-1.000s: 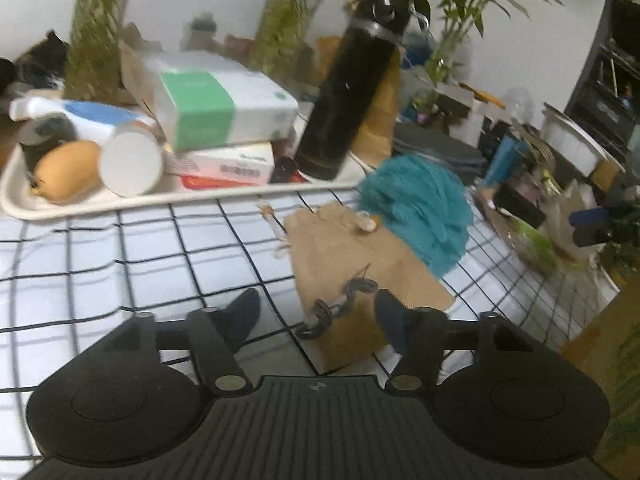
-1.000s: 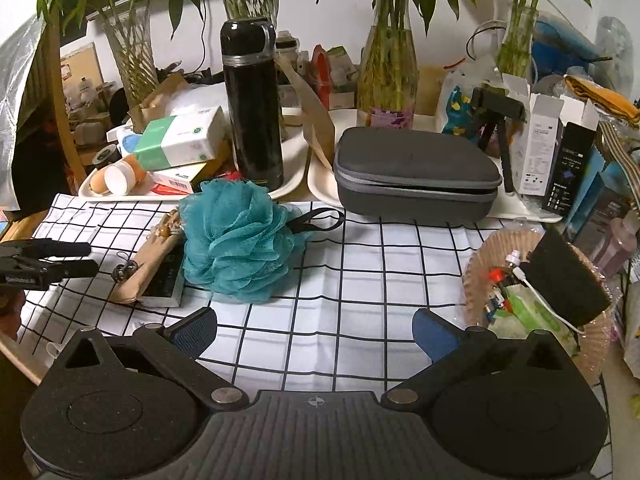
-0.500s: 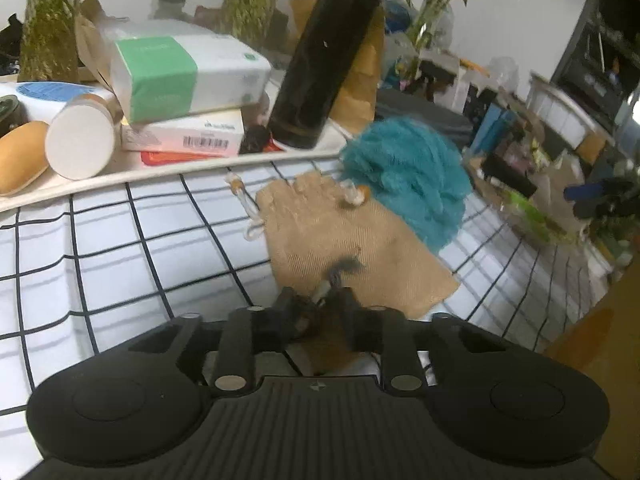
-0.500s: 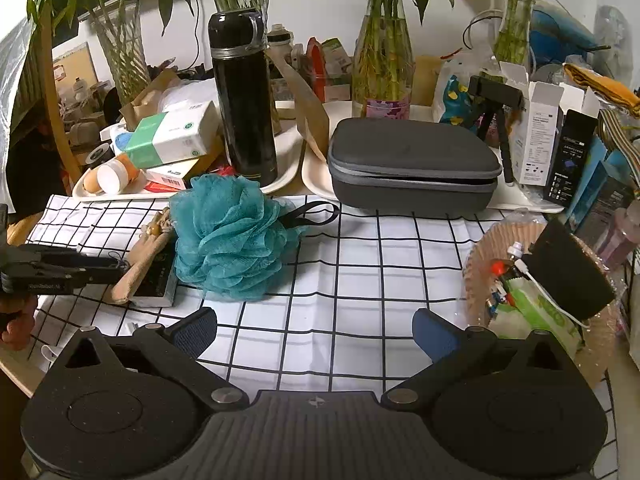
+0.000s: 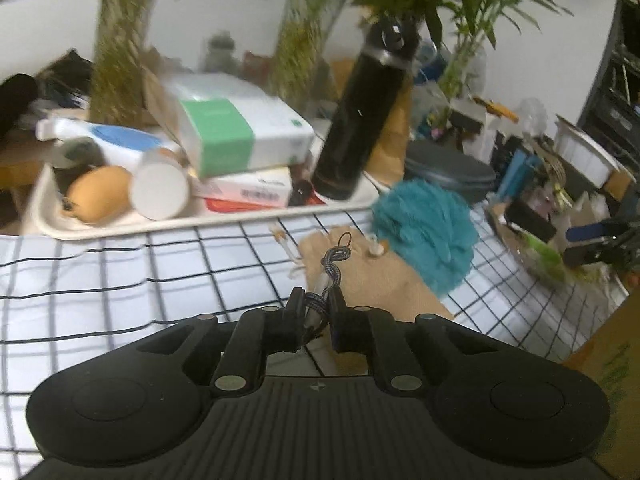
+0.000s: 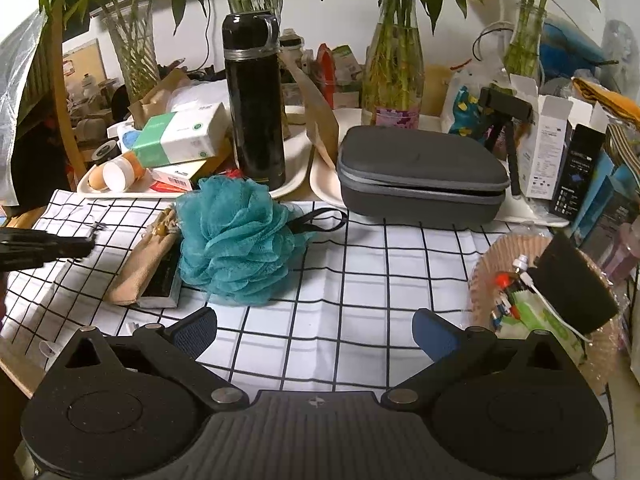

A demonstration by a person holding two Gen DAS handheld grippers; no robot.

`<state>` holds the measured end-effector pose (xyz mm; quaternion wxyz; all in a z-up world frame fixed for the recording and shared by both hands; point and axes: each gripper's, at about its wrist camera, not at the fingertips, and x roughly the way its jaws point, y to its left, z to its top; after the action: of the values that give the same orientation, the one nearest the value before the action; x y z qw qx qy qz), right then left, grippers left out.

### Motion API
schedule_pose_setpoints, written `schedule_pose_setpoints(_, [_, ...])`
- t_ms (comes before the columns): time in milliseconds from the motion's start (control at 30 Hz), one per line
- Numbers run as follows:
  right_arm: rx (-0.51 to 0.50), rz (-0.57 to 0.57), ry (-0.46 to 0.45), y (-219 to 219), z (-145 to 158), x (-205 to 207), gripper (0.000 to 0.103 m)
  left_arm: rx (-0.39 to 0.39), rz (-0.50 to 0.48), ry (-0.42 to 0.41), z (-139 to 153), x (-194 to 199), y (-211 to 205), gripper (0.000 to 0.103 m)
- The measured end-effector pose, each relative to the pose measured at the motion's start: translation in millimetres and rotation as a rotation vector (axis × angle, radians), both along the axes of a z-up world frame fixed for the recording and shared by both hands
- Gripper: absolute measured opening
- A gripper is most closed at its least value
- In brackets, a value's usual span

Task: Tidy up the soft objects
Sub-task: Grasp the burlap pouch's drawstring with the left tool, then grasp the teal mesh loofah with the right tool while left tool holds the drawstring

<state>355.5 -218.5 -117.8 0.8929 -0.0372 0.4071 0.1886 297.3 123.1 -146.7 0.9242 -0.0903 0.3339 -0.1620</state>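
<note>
Lifted off the burlap pouch (image 5: 372, 276), the braided cord (image 5: 330, 268) now stands pinched in the left gripper (image 5: 316, 308), whose jaws have just closed on it. That thin, slack cord could slip free or snag the teal bath pouf (image 6: 236, 240) beside it. Right gripper (image 6: 316, 330) hangs open, empty.

Cloth (image 6: 360, 300) beneath the right claw: white, black grid lines. Mesh puff (image 6: 240, 240) ahead-left of it: teal. Pouch (image 6: 144, 264) left of puff: tan. Flask (image 6: 254, 100) beyond puff: black. Case (image 6: 420, 172) ahead: dark grey. Cord (image 5: 330, 268) in left claw: dark braided, grey-flecked.
</note>
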Motion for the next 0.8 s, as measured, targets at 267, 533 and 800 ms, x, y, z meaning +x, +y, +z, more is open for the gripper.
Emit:
schedule_pose_setpoints(267, [0.009,0.05,-0.019,10,-7,11,0.103,0.057,0.124,-0.039,19,-27,5,0.013])
schedule_pose_setpoints(533, [0.018,0.217,-0.003,34,-26,27,0.103,0.111,0.241,-0.035,20,-28,17,0.013])
schedule_pose_setpoints(800, [0.092,0.267,-0.016,44,-37,51,0.103,0.124,0.226,-0.037,19,-28,20,0.013])
